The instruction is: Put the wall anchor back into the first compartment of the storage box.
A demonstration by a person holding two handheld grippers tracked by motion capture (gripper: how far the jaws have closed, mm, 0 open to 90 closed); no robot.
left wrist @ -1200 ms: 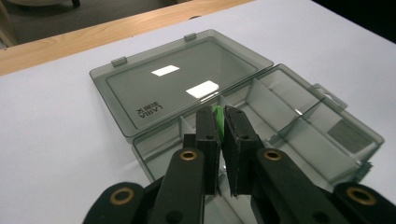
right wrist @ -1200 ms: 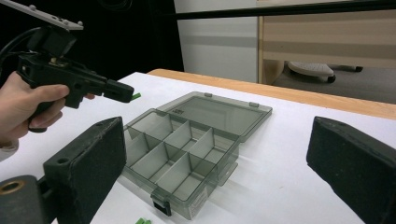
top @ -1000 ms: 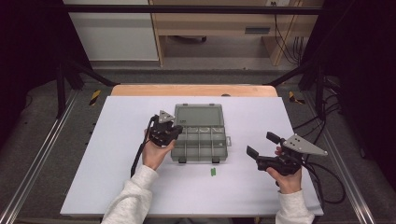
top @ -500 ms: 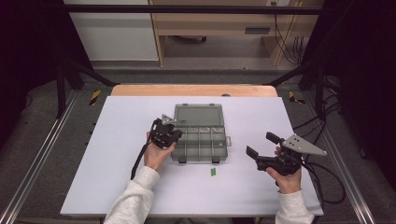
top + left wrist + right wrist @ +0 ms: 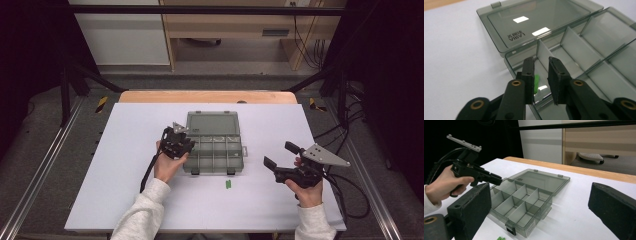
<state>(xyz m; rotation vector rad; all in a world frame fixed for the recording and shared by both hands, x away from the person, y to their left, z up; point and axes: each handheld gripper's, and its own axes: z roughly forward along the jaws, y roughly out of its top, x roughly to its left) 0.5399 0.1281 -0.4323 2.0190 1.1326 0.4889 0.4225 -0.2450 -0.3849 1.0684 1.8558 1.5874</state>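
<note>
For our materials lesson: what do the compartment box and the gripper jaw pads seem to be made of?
Compartment box: likely hard, glossy smoke-tinted plastic, since the table shows through and lamps reflect on its lid. Left gripper pads: probably matt black foam or rubber, with a dull, rough-edged face.

the high view looks forward and down from above the person's side, taking in the whole table [image 5: 125, 165] from some way off, with the open box [image 5: 214, 142] near its middle. the left gripper view sits very close, looking down between its own jaws into the box [image 5: 574, 50] at its near corner. the right gripper view looks low across the table [image 5: 579, 202] from farther back, toward the box [image 5: 524, 197] and the left hand-held gripper [image 5: 496, 179]. all three views share the box.
</note>
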